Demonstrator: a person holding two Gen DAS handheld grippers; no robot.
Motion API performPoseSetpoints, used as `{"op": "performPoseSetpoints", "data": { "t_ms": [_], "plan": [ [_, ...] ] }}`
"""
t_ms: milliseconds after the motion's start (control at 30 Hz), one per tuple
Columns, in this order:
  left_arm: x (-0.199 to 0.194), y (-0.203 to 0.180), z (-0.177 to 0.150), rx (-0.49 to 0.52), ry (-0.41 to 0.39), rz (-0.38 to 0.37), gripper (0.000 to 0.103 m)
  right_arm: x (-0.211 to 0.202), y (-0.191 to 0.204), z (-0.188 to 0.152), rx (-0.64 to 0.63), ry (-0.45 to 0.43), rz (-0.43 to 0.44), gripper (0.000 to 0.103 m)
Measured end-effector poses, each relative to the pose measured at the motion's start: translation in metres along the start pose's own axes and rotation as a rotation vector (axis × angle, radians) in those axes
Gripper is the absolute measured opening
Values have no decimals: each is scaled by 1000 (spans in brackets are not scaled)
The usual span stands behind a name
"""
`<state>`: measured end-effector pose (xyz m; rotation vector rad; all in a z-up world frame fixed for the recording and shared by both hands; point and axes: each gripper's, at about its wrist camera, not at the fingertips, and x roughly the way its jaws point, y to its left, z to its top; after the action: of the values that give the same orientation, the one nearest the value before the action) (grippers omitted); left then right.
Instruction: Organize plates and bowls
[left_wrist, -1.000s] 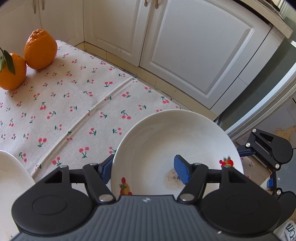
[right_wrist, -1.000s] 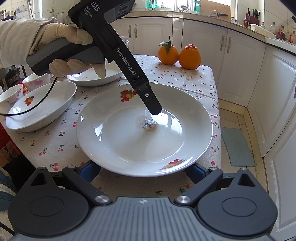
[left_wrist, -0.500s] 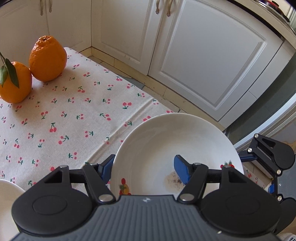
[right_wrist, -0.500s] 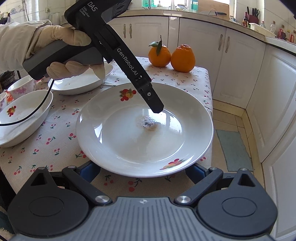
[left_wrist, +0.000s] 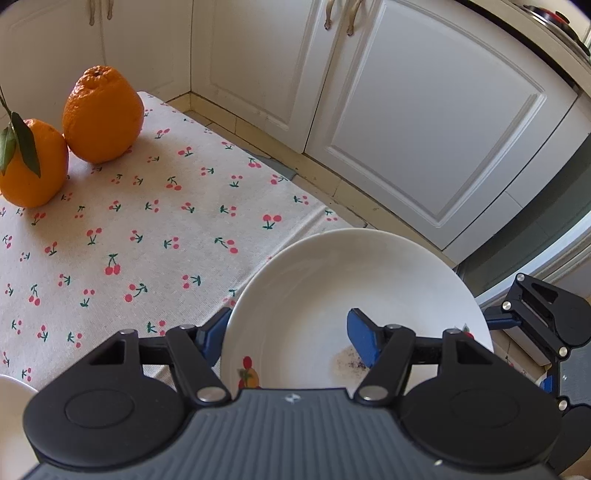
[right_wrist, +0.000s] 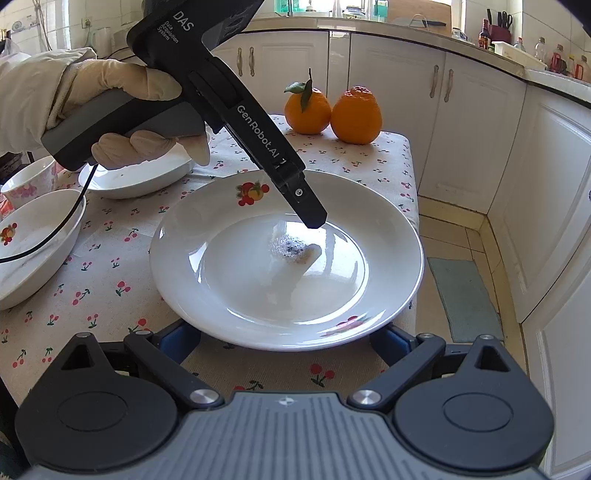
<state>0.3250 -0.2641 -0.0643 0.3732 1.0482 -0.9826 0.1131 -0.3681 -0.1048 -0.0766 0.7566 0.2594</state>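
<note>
My left gripper (left_wrist: 291, 332) is clamped on the near rim of the white plate (right_wrist: 384, 236) — one blue pad under the rim, one inside. The plate sits at the cherry-print tablecloth's (left_wrist: 147, 221) corner by two oranges (right_wrist: 332, 110), between my right gripper's (right_wrist: 290, 341) spread, released jaws.

The plate (right_wrist: 207, 266), gripped on its rim by the left gripper (left_wrist: 291, 338), has slid across the cherry tablecloth (left_wrist: 147, 229) toward the two oranges (right_wrist: 332, 110). The bowls (right_wrist: 40, 254) at left now sit farther off-frame
</note>
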Motion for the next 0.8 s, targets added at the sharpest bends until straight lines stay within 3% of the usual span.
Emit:
{"op": "performPoseSetpoints", "data": {
  "t_ms": [267,400,433,800],
  "plan": [
    [1,2,3,-7,-5,0,66,-1,1,-1,4,-5,-5,100],
    [-4,0,3,-19,-24,33,81,-3,-1,-1,16,-11,3,103],
    [-8,0,2,-17,-36,42,86,-5,-1,-1,19,-15,6,103],
    [-71,-20,-20,-17,-147,121,88,-39,17,-7,29,-33,-10,103]
  ]
}}
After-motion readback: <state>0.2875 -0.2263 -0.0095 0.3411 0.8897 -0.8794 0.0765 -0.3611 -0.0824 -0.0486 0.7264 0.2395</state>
